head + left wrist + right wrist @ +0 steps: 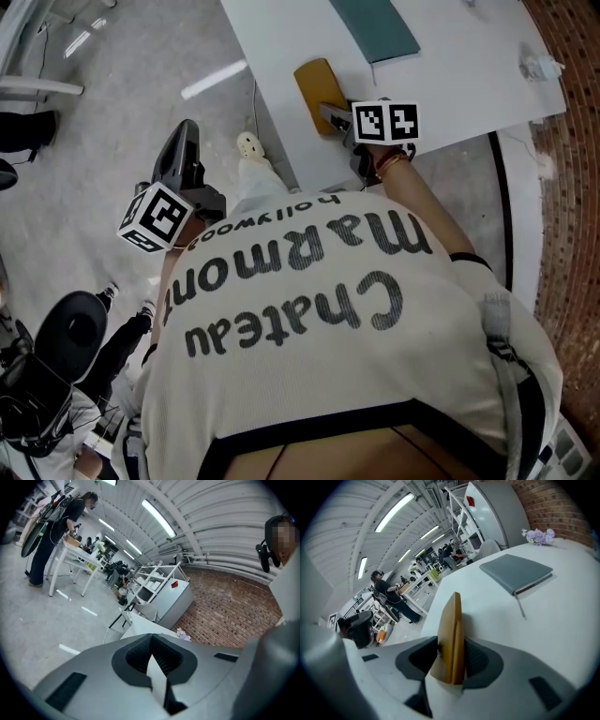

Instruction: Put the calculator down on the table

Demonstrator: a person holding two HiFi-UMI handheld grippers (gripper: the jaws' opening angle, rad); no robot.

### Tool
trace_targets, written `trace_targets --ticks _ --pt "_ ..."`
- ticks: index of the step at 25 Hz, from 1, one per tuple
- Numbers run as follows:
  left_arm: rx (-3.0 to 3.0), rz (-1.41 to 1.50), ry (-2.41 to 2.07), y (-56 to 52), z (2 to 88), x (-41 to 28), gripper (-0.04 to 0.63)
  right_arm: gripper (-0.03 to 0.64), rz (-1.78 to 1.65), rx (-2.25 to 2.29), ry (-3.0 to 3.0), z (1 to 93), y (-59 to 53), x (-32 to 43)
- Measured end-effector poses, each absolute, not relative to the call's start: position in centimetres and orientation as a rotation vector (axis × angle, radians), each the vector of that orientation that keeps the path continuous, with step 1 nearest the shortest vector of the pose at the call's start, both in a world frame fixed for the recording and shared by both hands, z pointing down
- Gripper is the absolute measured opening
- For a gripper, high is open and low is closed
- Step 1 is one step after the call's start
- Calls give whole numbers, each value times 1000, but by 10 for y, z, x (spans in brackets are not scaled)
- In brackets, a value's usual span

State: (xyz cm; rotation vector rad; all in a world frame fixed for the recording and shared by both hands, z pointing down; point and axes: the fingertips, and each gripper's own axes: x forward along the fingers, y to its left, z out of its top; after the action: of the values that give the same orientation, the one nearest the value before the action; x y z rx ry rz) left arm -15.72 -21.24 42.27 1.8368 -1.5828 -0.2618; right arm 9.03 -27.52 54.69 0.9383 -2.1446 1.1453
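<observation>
Right gripper is pitched down over the surface at its near-left corner, which looks like a set-down pose. Its jaws stand apart with the calculator between them. In the right gripper view the calculator sits edge-on in the gap, with daylight on its left side, so the pads don't seem to be clamping it. I read that as slack, ready to back off.

The calculator is just inside the surface's left edge, near that corner, and reaches out past the jaw tips. Can't confirm it's fully flat on the surface.

The notebook lies further in toward the far edge, well clear.

Left gripper is closed on nothing and held out over the floor past the left edge, probably parked out of the way.
</observation>
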Motion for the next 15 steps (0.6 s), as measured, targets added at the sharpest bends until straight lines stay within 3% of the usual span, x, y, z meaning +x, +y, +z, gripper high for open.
trace_targets --ticks 15 --pt "1849 -266 -1556 -220 421 -167 3 215 1001 962 -2113 546 -279 87"
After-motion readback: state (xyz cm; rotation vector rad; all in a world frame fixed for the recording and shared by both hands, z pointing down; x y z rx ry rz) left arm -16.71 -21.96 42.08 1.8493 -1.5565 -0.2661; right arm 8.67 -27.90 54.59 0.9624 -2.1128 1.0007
